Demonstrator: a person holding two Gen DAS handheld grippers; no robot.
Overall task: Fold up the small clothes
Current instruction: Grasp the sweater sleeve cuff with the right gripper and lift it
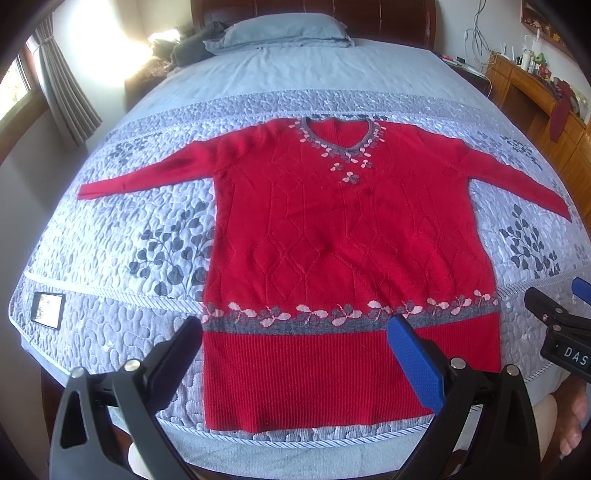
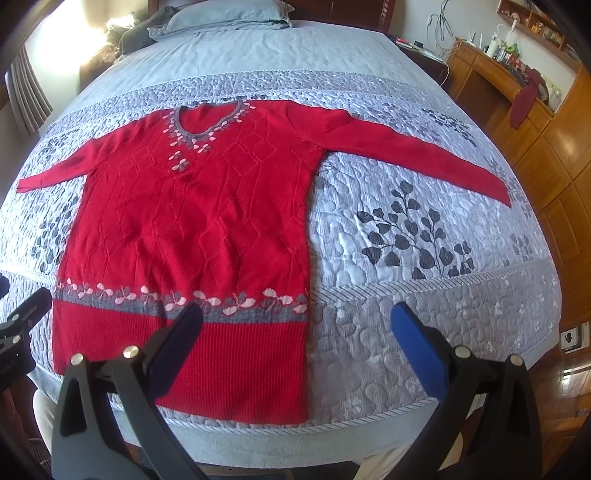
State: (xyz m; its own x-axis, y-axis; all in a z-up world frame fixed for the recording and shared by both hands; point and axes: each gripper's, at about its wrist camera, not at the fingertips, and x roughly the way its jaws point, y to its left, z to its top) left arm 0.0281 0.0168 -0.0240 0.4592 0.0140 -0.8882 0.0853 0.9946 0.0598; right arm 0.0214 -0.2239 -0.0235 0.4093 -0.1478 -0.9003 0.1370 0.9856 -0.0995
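Observation:
A red knitted sweater (image 1: 332, 236) lies flat and face up on the quilted bed, both sleeves spread out, hem toward me. It has a grey V-neck trim and a grey band of pink flowers above the ribbed hem. It also shows in the right wrist view (image 2: 192, 221). My left gripper (image 1: 295, 332) is open and empty, hovering above the hem. My right gripper (image 2: 295, 317) is open and empty, above the hem's right corner and the bare quilt beside it. The right gripper shows at the right edge of the left wrist view (image 1: 565, 325).
The grey leaf-patterned quilt (image 1: 110, 236) covers the bed, with a blue pillow (image 1: 288, 29) at the headboard. A phone (image 1: 47, 309) lies at the quilt's near left corner. A wooden desk and cabinets (image 2: 524, 122) stand along the right side. My bare foot (image 1: 576, 421) shows lower right.

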